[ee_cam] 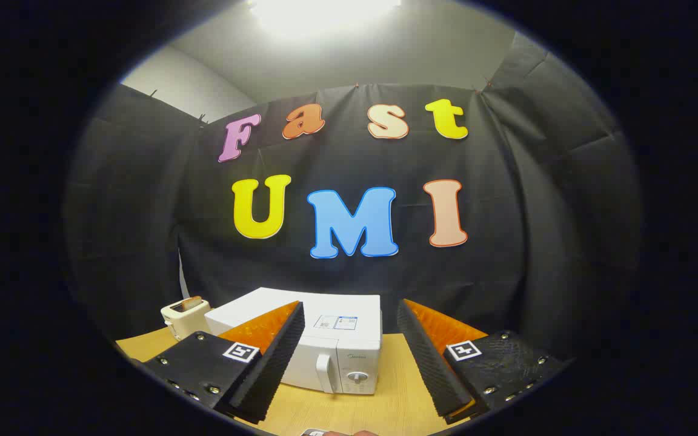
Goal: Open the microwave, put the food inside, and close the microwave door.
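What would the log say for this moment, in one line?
microwave: door closed, on table | toaster: beside it | gripper: jaws open, holding nothing, short of microwave

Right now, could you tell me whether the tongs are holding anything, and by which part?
Nothing is held. The tongs are open, and the closed microwave stands beyond them on the table.

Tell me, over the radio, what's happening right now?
Gripper open, holding nothing. Microwave just ahead, door shut. Toaster sits beside it; nothing in between.
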`<state>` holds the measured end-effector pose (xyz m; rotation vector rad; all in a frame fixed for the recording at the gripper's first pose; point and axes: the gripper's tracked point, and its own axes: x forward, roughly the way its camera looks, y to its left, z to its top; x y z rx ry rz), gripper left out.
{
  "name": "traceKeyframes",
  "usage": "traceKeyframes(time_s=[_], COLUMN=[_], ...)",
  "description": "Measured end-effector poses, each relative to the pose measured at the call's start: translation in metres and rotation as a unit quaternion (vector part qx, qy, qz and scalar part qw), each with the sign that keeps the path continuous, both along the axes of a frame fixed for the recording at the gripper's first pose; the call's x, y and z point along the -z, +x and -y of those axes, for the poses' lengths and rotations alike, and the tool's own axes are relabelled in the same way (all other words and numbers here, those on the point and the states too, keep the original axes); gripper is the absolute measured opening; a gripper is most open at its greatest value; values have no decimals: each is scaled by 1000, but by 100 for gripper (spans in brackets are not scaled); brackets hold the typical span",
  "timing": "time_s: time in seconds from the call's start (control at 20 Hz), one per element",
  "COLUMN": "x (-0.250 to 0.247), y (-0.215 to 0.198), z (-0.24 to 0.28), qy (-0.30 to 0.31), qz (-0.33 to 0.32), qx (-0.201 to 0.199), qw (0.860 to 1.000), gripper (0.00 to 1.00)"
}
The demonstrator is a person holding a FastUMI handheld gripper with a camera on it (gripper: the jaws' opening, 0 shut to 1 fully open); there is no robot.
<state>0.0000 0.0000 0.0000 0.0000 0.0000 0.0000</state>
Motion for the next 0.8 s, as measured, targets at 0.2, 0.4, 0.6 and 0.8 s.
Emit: traceKeyframes(time_s=[0.2, 0.4, 0.6, 0.8], x=[12, 29, 44, 73], y=[5, 13, 20, 35], z=[-8, -20, -29, -38], qy=[-7, -8, -4, -6], qz=[-9, -18, -19, -25], qx=[-4, -19, -26, -28], qw=[1000, 1000, 999, 999], gripper=[97, 97, 97, 97])
